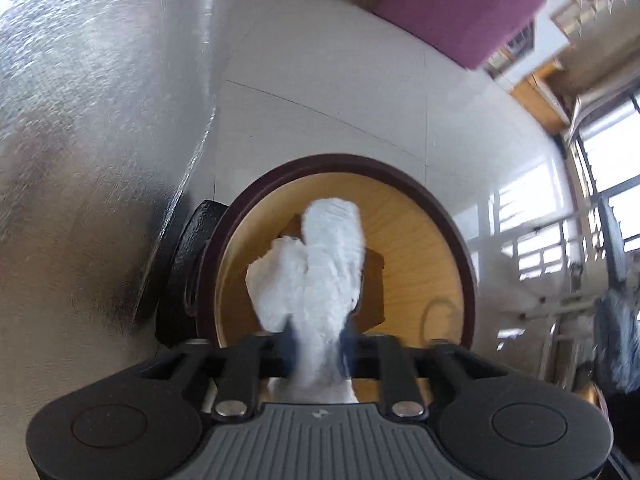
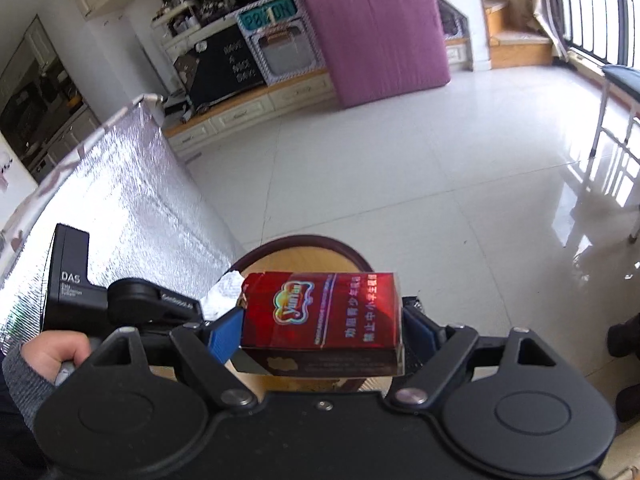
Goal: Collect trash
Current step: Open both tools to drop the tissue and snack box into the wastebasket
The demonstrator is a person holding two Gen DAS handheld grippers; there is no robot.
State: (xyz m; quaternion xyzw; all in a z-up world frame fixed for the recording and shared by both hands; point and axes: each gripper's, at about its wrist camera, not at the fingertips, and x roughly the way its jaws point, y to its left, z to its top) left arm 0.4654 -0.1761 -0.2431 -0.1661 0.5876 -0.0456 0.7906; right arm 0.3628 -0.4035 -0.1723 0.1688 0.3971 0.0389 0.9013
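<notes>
**Now at the bin: both pieces of trash held above the opening**

Evidently the drop-off step is in hand. A crumpled white tissue is pinched between the closed-in fingers of the left gripper and is held directly over the round bin, whose dark rim and wood-toned inside are seen below it. A brown box-like item is already lying in the bin, partly hidden by the tissue. A red cigarette pack is clamped by its ends between the blue pads of the right gripper, also above the bin's rim, with torn silver foil showing at its open end.

By judgement, the next move calls for the jaws to be opened over the mouth, one gripper at a time, so that neither piece is dropped onto the floor or caught on the rim.

On the pack, "Yunyan" can be read in a rainbow emblem, beside lines of Chinese warning text seen rotated. "DAS" is printed on the black unit of the other gripper; the smaller print beneath is too fine to be read. A teal plate in the background bears blurred characters.
</notes>
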